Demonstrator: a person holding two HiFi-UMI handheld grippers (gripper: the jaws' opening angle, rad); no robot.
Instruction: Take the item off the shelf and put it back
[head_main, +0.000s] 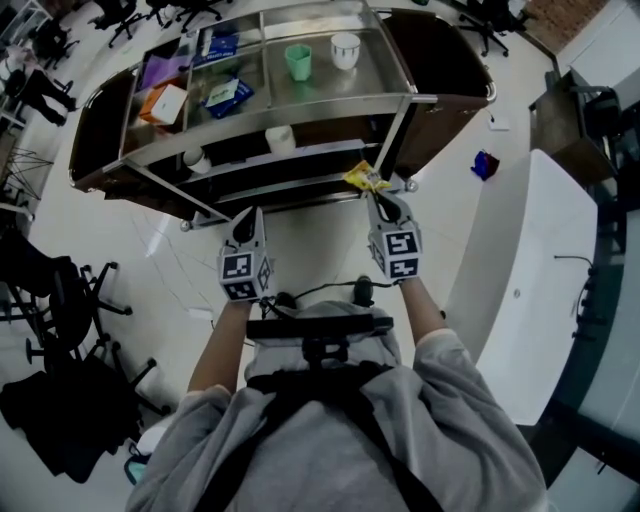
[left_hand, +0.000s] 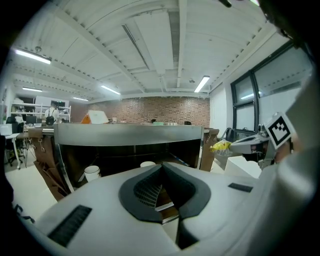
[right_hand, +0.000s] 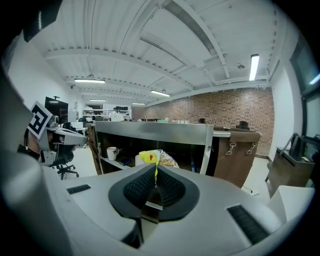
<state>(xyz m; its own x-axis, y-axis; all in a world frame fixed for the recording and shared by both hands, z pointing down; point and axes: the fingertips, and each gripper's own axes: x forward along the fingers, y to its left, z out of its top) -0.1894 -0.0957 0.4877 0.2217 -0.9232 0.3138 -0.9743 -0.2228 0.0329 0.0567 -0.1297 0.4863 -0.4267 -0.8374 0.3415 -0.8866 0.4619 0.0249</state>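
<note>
The packet (head_main: 365, 178) is pinched by its thin edge in the right gripper (head_main: 378, 198), whose jaws are clamped on it, just in front of the shelf (head_main: 300, 108). The left gripper (head_main: 249, 214) is seen closed on nothing. The packet is judged light, soft, crinkly and probably slippery. A hold on the flat seam is favoured, so the contents are not crushed.

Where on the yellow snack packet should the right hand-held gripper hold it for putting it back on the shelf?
Grip the flat sealed edge of the yellow snack packet, coming edge-on from the near side, as the right hand-held gripper does now. That edge is thin film that the pads can shut flat on. The filled body beyond the tips looks bulgy and would likely slip.
</note>
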